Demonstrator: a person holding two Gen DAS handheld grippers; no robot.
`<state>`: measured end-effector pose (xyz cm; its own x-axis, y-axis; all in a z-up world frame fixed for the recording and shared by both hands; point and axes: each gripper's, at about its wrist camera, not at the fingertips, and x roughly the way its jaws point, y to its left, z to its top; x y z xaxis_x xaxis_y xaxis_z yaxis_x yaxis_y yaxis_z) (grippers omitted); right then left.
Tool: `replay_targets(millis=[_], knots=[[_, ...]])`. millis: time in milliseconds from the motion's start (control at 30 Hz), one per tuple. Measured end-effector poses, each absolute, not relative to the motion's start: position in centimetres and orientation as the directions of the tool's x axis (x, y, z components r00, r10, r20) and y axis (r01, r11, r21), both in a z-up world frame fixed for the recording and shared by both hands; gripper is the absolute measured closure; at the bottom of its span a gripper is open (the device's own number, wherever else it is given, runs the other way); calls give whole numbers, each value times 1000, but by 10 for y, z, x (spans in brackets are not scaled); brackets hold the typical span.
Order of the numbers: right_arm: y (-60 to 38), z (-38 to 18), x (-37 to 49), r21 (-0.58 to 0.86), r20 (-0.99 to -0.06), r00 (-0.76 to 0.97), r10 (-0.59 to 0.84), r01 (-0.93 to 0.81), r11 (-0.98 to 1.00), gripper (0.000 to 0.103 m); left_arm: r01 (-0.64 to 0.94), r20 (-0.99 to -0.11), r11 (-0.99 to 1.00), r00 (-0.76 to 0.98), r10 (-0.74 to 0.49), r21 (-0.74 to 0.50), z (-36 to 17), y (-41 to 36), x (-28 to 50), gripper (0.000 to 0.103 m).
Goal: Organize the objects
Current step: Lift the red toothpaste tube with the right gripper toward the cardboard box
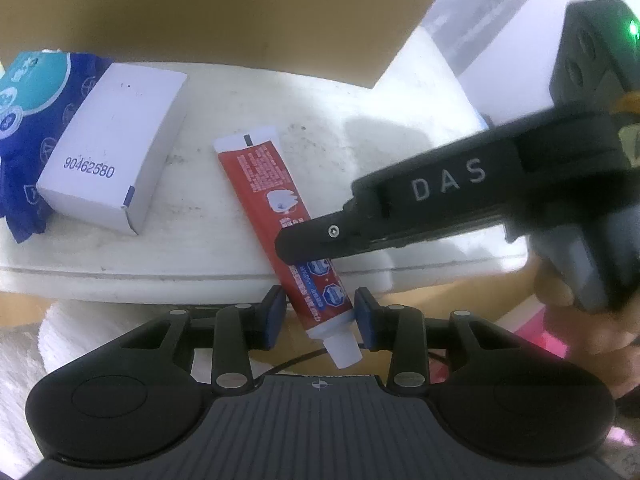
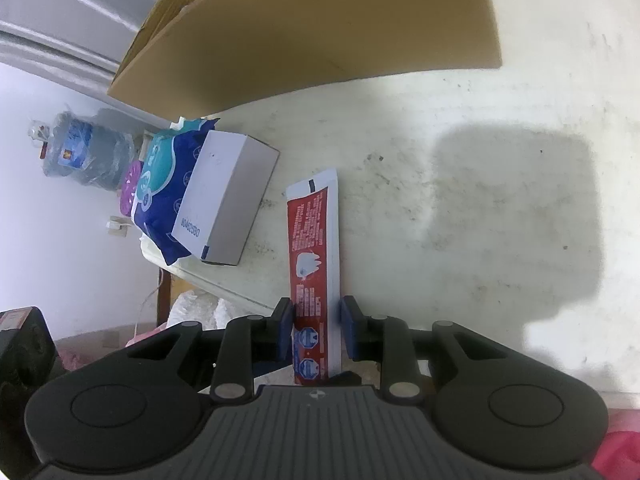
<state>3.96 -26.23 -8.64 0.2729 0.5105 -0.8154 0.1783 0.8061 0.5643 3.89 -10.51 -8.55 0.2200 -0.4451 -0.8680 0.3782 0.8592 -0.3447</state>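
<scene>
Red toothpaste tube [image 1: 280,196] between both jaws

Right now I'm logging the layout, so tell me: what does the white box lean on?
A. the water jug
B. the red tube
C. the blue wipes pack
C: the white box rests tilted against the blue wipes pack, apart from the red tube.

Left gripper [image 1: 320,314] and right gripper [image 2: 316,328] match — black linkage arms, silver pivot pins, blue pads [image 1: 276,316], ribbed grey base with a small crosshair mark. Right unit's finger from the side: one silver screw, white "DAS" lettering, green LED on the housing.
</scene>
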Motion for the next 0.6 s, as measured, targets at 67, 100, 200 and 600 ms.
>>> replay_targets(millis=[67, 100, 200, 600], knots=[[-268, -88, 37, 572, -810, 274, 518, 175, 802, 75, 374, -866, 861, 226, -446, -346, -84, -105, 39, 66], [-268, -88, 37, 575, -808, 275, 521, 172, 800, 75, 377, -865, 860, 230, -445, -342, -83, -106, 39, 66], [-272, -89, 35, 582, -802, 278, 528, 166, 796, 75, 396, -864, 856, 236, -444, -332, -85, -110, 37, 66], [-267, -88, 32, 605, -783, 323, 532, 197, 771, 73, 467, -840, 835, 292, -457, -292, -83, -111, 22, 67]])
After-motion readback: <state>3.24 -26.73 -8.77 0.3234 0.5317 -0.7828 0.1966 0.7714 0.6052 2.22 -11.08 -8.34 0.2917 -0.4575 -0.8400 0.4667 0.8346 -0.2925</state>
